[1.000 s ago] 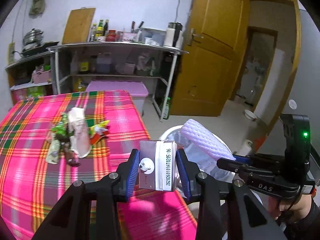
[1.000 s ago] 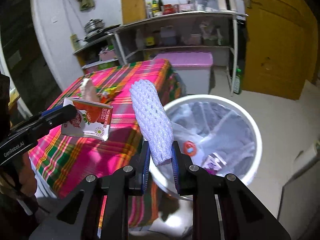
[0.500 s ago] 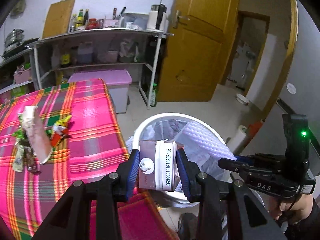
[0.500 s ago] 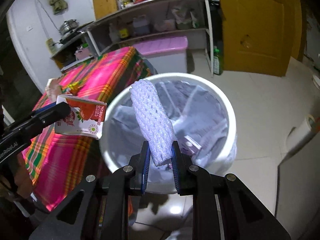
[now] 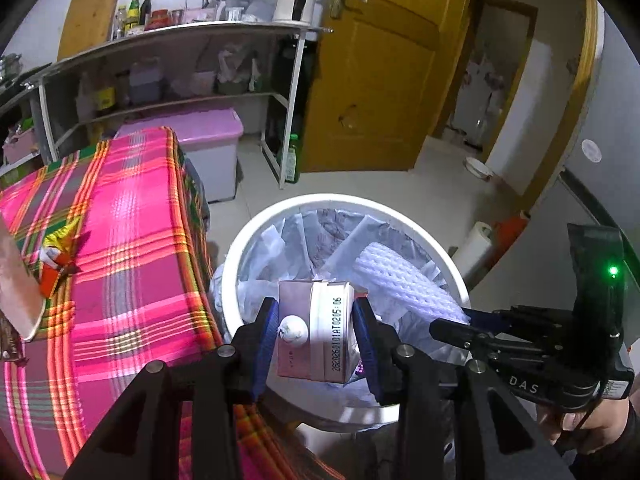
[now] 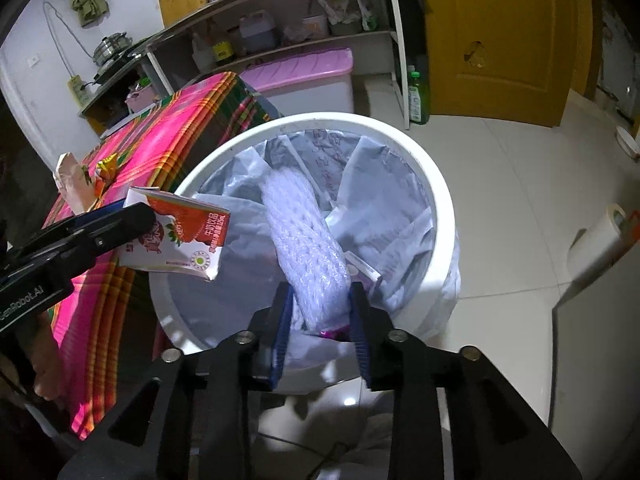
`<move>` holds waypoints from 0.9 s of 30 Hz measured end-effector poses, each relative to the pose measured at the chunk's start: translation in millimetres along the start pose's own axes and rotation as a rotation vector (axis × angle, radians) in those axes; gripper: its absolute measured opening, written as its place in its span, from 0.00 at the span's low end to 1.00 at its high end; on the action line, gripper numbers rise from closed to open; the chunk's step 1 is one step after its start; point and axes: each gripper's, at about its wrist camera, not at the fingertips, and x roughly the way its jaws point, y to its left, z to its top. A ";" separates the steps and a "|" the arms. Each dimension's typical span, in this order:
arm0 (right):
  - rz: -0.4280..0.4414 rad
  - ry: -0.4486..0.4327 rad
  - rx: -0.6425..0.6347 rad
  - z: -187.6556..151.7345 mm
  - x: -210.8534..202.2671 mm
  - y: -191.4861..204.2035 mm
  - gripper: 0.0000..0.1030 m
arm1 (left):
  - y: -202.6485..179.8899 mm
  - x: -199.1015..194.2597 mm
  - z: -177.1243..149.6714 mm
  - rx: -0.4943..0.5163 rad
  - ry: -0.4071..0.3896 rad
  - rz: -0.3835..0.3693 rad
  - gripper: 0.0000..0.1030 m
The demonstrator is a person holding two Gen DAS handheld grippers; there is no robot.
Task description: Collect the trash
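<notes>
Two handheld grippers hover over a white trash bin (image 5: 448, 264) lined with a grey plastic bag, standing on a tiled floor just beside a table covered in a pink plaid cloth (image 5: 128, 240). The left gripper (image 5: 316, 332) is clamped on a small drink carton (image 5: 316, 336), gripped across its narrow sides, with a printed date code facing the camera. The carton looks light and probably empty; its thin card walls would likely dent if squeezed harder. From the right wrist view its red strawberry face hangs above the bin's near rim. The right gripper (image 6: 320, 312) is closed around the lower end of a white foam fruit net (image 6: 304, 232), a soft, springy, very light sleeve leaning out over the bin's opening. Both pieces appear placed to drop straight in, with nothing blocking the opening. More wrappers (image 5: 60, 256) lie on the cloth to the left. Behind are metal shelves (image 5: 180, 64) with bottles, a lilac storage box (image 5: 200, 148) and a wooden door (image 5: 392, 72)
</notes>
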 end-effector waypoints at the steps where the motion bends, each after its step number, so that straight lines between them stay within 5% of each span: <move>1: -0.001 -0.001 -0.002 -0.1 -0.1 0.1 0.37 | 0.1 2.7 0.4 0.000 0.009 -0.002 0.37; 10: 0.024 -0.046 -0.011 1.7 -12.8 4.9 0.42 | 2.2 0.6 -2.2 -0.013 0.008 0.004 0.38; 27: 0.076 -0.164 -0.120 0.7 -69.0 61.0 0.42 | 13.7 -77.7 -21.5 -0.057 -0.101 -0.002 0.38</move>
